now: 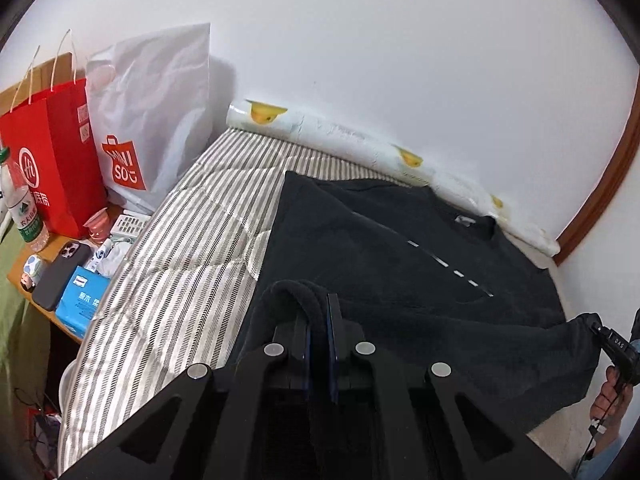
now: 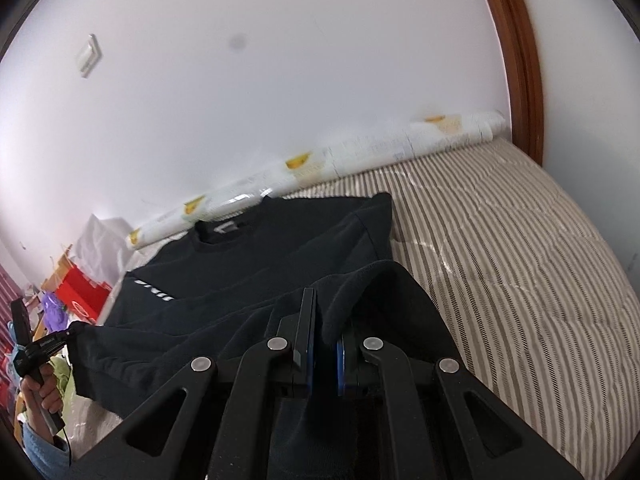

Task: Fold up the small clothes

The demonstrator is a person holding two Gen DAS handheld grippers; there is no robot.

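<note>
On the striped bedcover [image 1: 180,280], a black sweatshirt [image 1: 400,240] lies with its collar toward the wall at twelve o'clock, where a long paper roll [image 1: 360,136] rests along the edge. Both grippers pinch the near hem at six o'clock. The left gripper [image 1: 320,320] has its jaws pressed together on a bunched fold of cloth, and the right gripper [image 2: 324,332] is likewise clamped on the other hem corner, so the fabric between them hangs lifted and fairly taut.

My judgement is that the hem is about to be carried toward the collar for a fold. Uneven travel of the two hands would skew the edge and leave a crooked crease. A thick, bunched pinch can slip out of the narrow pads, dropping one corner. Dragging forward without enough height could push the body into wrinkles or shove it against the paper roll. At nine o'clock in the left view, the red bag [image 1: 52,160] and the phone [image 1: 60,276] sit well apart and look safe.
</note>
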